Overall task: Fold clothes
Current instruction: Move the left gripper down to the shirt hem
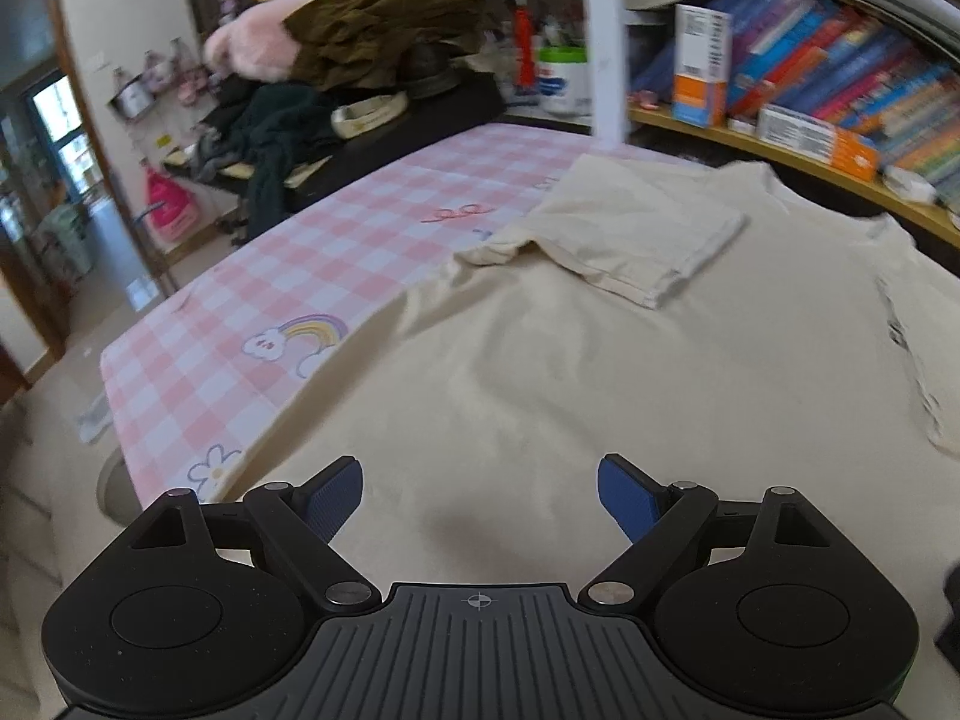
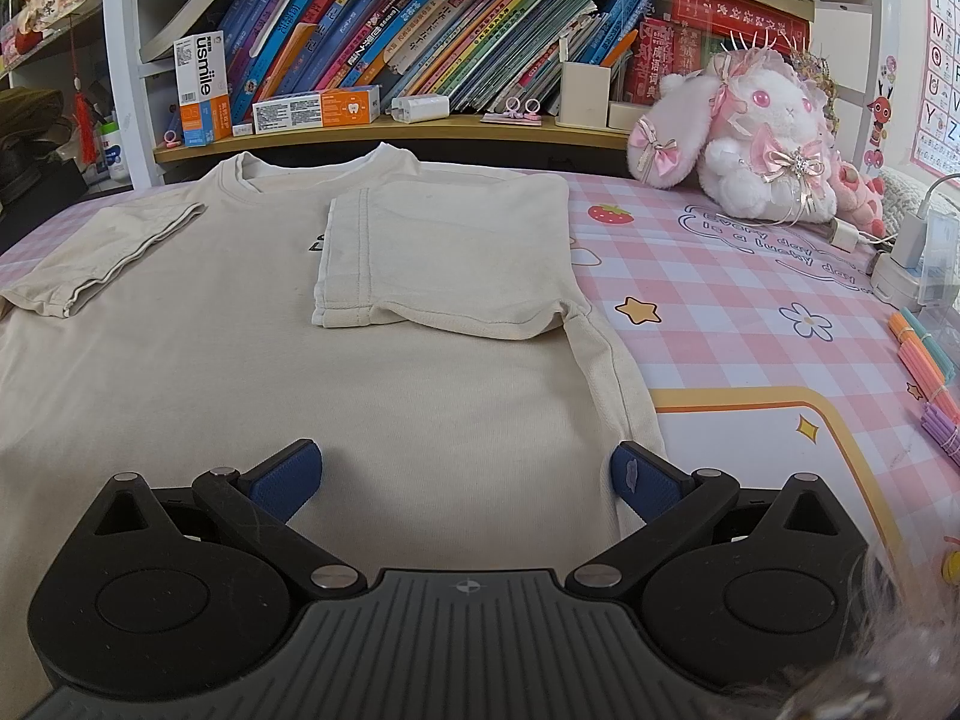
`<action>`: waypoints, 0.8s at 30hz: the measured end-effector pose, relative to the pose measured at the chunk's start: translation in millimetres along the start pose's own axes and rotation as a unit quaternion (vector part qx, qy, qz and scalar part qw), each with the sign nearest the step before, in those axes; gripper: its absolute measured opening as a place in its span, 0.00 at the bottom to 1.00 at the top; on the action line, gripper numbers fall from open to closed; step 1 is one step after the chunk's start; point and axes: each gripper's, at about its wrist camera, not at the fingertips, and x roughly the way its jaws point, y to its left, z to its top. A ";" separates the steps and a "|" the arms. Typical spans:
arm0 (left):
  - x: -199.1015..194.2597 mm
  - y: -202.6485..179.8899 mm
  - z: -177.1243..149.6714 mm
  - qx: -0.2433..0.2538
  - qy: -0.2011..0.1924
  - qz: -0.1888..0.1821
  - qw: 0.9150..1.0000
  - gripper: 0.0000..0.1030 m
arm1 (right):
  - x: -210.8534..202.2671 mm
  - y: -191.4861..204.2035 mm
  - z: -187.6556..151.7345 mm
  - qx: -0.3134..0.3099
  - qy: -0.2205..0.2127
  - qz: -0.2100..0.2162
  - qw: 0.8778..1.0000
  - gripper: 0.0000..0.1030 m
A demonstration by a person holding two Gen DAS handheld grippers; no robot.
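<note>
A cream T-shirt [image 2: 300, 360] lies flat on the pink checked table cover [image 2: 750, 300], neck towards the bookshelf. Both short sleeves are folded inward onto the body; the right sleeve [image 2: 456, 252] covers part of a dark print. In the left wrist view the same shirt [image 1: 600, 372] fills the near table, its left sleeve [image 1: 636, 234] folded in. My left gripper [image 1: 480, 495] hangs open just above the shirt's lower left part. My right gripper [image 2: 467, 477] is open over the lower right part, one blue pad [image 2: 645, 483] at the side seam. Neither holds cloth.
A bookshelf [image 2: 420, 132] with books and boxes runs behind the table. A white and pink plush rabbit [image 2: 750, 144], chargers and bundled coloured sticks [image 2: 930, 360] sit at the right. A pile of dark and pink clothes [image 1: 336, 60] lies at the far left, with a doorway [image 1: 54, 150] beyond.
</note>
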 end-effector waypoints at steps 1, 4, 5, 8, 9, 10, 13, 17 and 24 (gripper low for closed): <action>1.6 0.9 0.8 -0.010 0.002 0.005 1.000 0.86 | 0.0 0.0 0.0 0.000 0.000 0.000 1.000 1.00; 4.3 3.8 1.3 -0.034 0.008 0.010 0.999 0.86 | 0.0 -0.1 0.1 0.000 0.000 0.000 1.000 1.00; 4.6 4.2 1.1 -0.038 0.009 0.012 0.999 0.86 | 0.0 0.0 0.0 0.000 0.000 0.000 1.000 1.00; 5.5 3.4 0.7 -0.044 0.010 0.017 0.999 0.86 | 0.0 0.0 0.1 0.000 0.000 0.000 1.000 1.00; 6.0 2.7 0.7 -0.043 0.010 0.019 0.999 0.86 | 0.0 0.0 0.1 0.000 0.000 0.000 1.000 1.00; 6.4 1.9 0.6 -0.041 0.009 0.020 0.999 0.86 | 0.0 0.0 0.0 0.000 0.000 0.000 1.000 1.00; 8.3 -1.2 1.2 -0.036 0.010 0.020 0.999 0.86 | 0.0 0.0 0.1 0.000 0.000 0.000 1.000 1.00; 9.4 -5.1 0.5 -0.026 0.012 0.018 0.999 0.86 | 0.0 0.0 0.0 0.000 0.000 0.000 1.000 1.00; 2.5 6.3 -0.4 -0.020 0.007 -0.007 1.000 0.86 | 0.1 0.0 0.0 0.000 0.000 0.000 1.000 1.00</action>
